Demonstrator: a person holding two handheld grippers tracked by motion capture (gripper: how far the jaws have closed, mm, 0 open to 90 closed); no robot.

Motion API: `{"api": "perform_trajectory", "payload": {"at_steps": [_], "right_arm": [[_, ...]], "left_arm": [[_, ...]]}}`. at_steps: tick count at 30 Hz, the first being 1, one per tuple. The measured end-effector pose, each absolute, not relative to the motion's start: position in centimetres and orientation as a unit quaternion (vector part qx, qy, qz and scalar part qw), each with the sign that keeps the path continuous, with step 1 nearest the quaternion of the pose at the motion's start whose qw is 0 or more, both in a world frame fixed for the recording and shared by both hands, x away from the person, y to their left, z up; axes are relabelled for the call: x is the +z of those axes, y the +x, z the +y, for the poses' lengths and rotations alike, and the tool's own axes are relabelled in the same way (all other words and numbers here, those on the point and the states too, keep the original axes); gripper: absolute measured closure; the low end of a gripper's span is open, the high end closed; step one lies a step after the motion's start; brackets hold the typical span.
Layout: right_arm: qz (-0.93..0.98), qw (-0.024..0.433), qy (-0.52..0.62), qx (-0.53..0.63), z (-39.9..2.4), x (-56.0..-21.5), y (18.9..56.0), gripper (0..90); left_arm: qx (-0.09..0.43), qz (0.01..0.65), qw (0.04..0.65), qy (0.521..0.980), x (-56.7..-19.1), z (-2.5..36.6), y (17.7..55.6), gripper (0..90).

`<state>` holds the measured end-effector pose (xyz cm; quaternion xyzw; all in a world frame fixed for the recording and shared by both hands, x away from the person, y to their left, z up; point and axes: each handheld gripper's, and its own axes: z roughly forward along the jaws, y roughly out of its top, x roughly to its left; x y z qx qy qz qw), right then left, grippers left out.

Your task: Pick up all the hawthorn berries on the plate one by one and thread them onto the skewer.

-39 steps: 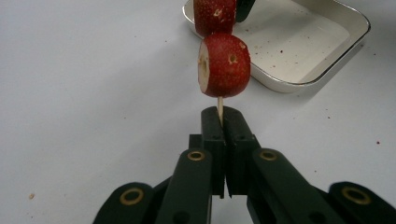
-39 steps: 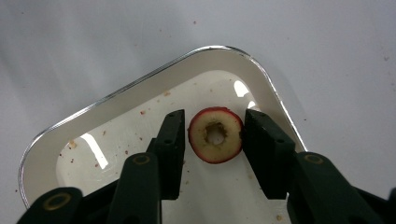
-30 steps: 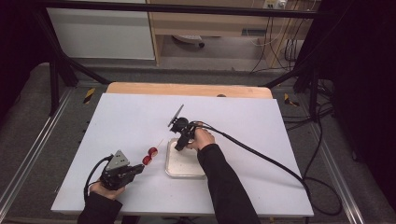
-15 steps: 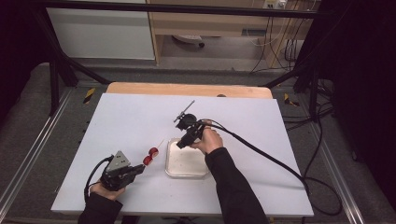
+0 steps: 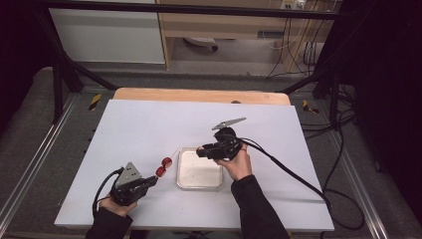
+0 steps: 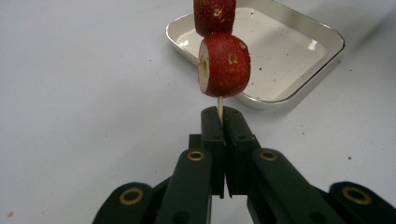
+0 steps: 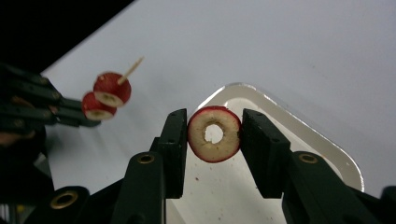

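My left gripper is shut on the lower end of a thin wooden skewer that carries two red fruit pieces, one above the other. In the high view that gripper sits near the table's front left with the fruit pieces just left of the white tray. My right gripper is shut on a cored red fruit ring, held above the tray. In the high view the right gripper hovers over the tray's far edge, pointing left.
The tray holds only small crumbs. The white table has free room all around; its wooden far edge lies behind. A black cable trails from the right gripper to the right.
My right gripper has moved right and a little toward me and turned to point left over the tray. The left gripper and its skewer have stayed put.
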<state>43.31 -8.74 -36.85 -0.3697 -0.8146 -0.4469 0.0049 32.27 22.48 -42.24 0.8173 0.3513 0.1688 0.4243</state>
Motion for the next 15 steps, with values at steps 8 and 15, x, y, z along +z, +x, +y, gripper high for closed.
{"api": "perform_trajectory", "payload": {"at_steps": [8, 15], "right_arm": [[-0.712, 0.020, -0.411, -0.569, -10.5, -38.4, 42.0, 62.3], [-0.640, 0.022, -0.432, -0.635, -10.5, -40.1, 41.3, 62.4]], "left_arm": [[0.171, 0.375, 0.439, 0.798, -42.2, 20.9, 31.6, 88.1], [0.163, 0.389, 0.458, 0.782, -42.1, 19.5, 31.4, 88.1]]}}
